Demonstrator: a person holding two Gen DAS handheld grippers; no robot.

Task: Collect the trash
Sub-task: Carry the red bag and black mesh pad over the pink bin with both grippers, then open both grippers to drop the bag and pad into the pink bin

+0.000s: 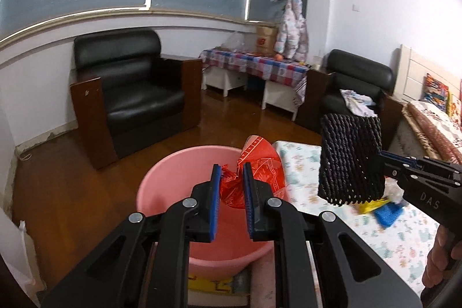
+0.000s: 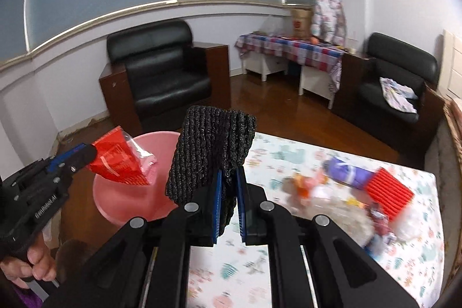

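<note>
At the far left of my left-wrist view stands a black armchair on the wood floor. Nearer me is the pink basin, set on the floor just beside the table with the floral cloth. My left gripper is clamped on a crumpled red plastic bag, which hangs over the basin's open mouth, apart from its floor. To the right of that, my right gripper is closed on a piece of black foam netting; the netting stands up from the blue pads and is held in the air near the basin's rim, over the table's edge. My hand shows under the left tool in the right-wrist view. Further right, more trash lies on the cloth: a purple wrapper, a red ribbed piece touching it, and clear plastic, blurred. A second black armchair stands at the far right.
</note>
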